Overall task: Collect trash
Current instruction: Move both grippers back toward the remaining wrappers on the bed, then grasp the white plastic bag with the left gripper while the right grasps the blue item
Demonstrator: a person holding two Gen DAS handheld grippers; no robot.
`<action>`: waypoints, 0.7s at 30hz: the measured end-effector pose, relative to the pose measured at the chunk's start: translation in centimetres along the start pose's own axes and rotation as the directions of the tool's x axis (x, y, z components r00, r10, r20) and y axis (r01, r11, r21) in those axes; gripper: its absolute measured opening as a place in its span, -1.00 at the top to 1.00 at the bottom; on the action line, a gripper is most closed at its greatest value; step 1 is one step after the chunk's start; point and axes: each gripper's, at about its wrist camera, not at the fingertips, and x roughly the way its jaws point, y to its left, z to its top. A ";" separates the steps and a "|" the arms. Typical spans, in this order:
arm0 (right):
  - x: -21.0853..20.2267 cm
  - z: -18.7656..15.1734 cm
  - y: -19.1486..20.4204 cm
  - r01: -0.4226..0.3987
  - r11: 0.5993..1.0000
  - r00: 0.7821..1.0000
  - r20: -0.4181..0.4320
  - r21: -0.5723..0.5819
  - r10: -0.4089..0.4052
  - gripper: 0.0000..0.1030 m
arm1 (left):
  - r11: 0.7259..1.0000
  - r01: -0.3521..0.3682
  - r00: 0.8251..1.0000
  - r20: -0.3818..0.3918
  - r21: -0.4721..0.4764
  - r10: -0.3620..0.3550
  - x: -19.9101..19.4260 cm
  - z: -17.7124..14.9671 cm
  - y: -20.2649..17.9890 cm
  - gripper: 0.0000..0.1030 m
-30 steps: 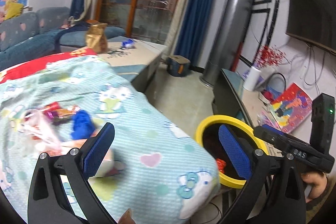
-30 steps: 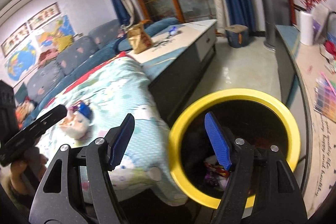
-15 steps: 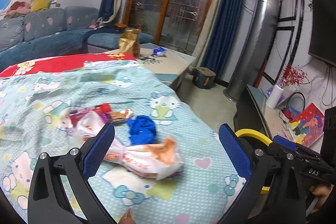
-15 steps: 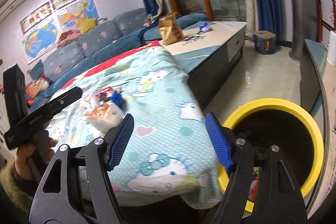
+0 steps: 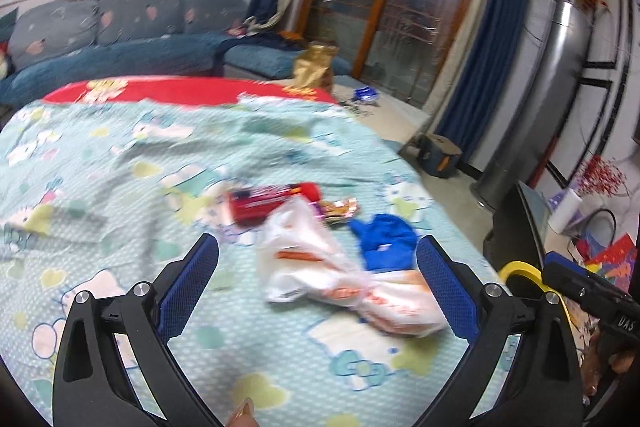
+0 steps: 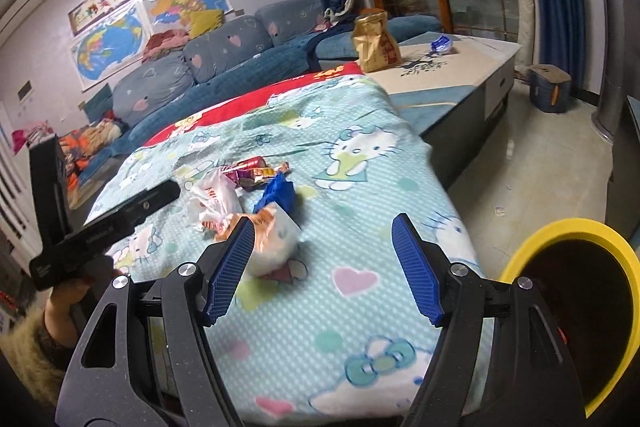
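The left tongs [image 5: 318, 281] stand wide open with nothing between the blue pads [image 5: 188, 285], held low over a surface covered with a light blue cartoon-cat sheet [image 5: 120, 163]. The trash lies in one small cluster on this sheet, straight ahead of the left tongs toward 12 o'clock: a crumpled white plastic bag with orange print [image 5: 340, 275] sits nearest, reaching into the gap between the pads without touching either; a crumpled blue wrapper [image 5: 386, 241] lies just beside it toward 1 o'clock; a red packet [image 5: 272, 203] lies beyond the bag toward 11 o'clock, with a small shiny foil wrapper [image 5: 340, 209] just right of it. The left wrist view is blurred, so finer print is unreadable. The right tongs [image 6: 324, 267] are likewise spread wide and hold nothing, hovering over the near edge of the same sheet. In the right wrist view the cluster sits toward 11 o'clock, the white bag partly behind the left-hand pad [image 6: 232, 267], and the black body of the left tool [image 6: 104, 227] reaches in from 9 o'clock, gripped by a hand [image 6: 68, 303] in a furry cuff. A black bin with a yellow rim [image 6: 560, 231] stands on the floor at 3 o'clock of the right tongs, well apart from the trash. Beyond the sheet, a gold paper bag [image 6: 376, 43] and a small blue-white wrapper [image 6: 442, 45] rest on a low table [image 6: 472, 67], and a blue sofa [image 6: 224, 67] runs along the wall.
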 end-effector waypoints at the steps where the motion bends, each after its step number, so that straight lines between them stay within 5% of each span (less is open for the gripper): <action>1: 0.7 0.3 0.2 -0.006 1.000 1.000 -0.008 -0.001 0.006 -0.23 | 1.000 -0.006 1.000 -0.006 -0.011 0.006 0.2 0.0 0.6 -0.87; 7: 4.8 1.9 1.6 -0.018 1.000 0.998 -0.053 -0.022 0.017 -0.14 | 0.997 0.004 0.999 -0.049 -0.078 -0.008 1.5 -0.3 3.3 -0.87; 21: 12.0 2.7 3.2 -0.072 0.997 0.979 -0.190 0.002 0.071 0.59 | 0.978 0.096 0.984 -0.128 -0.187 -0.121 5.6 -0.5 4.5 -0.86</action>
